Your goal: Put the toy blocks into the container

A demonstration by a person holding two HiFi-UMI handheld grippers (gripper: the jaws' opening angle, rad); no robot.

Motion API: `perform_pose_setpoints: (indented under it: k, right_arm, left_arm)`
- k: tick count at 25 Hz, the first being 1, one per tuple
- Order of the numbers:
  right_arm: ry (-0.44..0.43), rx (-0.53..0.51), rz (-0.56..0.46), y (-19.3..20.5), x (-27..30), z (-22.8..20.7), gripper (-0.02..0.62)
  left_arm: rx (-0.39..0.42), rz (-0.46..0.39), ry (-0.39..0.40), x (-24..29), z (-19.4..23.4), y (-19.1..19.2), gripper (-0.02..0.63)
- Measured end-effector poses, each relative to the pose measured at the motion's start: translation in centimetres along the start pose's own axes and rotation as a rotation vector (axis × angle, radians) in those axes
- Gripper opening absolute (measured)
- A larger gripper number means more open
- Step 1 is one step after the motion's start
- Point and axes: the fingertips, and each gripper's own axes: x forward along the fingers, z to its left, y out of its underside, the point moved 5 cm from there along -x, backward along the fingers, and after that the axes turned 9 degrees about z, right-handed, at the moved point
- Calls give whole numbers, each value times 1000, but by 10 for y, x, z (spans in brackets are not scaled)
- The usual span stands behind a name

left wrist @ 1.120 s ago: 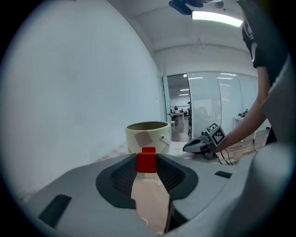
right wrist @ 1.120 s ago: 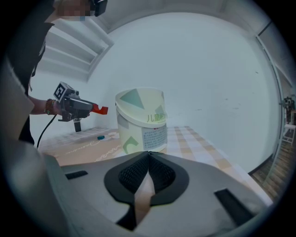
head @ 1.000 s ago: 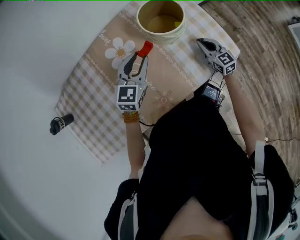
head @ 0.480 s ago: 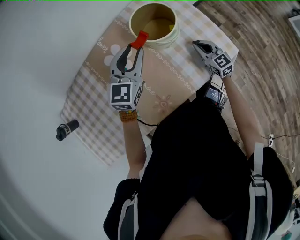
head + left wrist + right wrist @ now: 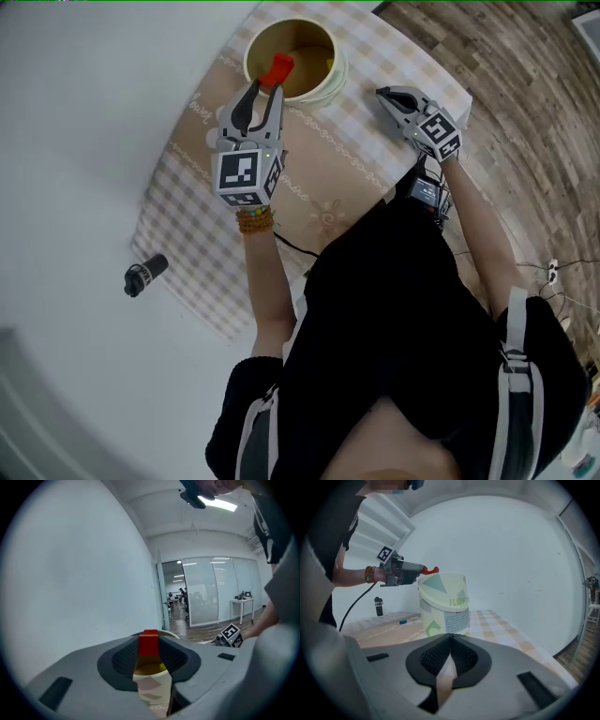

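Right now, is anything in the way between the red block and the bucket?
No, nothing visible. The left gripper holds the red block up at the rim of the cream bucket, whose top is open with no lid.

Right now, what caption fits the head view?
Left tool holds a red toy block over the rim of the cream plastic bucket; right tool shut nearby.

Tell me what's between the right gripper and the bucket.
Only bare checked tablecloth lies between the right gripper and the bucket; the head view shows it, and the right gripper view agrees.
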Motion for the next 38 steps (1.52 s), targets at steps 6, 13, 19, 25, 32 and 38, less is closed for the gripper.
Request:
perform_pose_setpoints:
  k: [6,13,19,25,32,38]
  right_arm:
    - [-2,-3,-6,-1,-1,1,6]
    - [-1,-3,-10,-2,-2,0,6]
    - [1,-3,-10,-1,-2,-1,6]
    - [-2,-2,-11,-2,-1,0,6]
    - [-3,-4,-6,-1,-1,0,6]
    - [-5,-2,2,-1,0,0,6]
  left_arm:
    - [15,33,18,18,-1,2,137]
    - [31,81,22,30,-4,11,137]
    - [31,100,21,34,-4,15,137]
    - [28,106,13,34,-2,18,135]
    - [27,77,-6,25,-2,16,138]
    - [4,43,-85,-5,18,19,138]
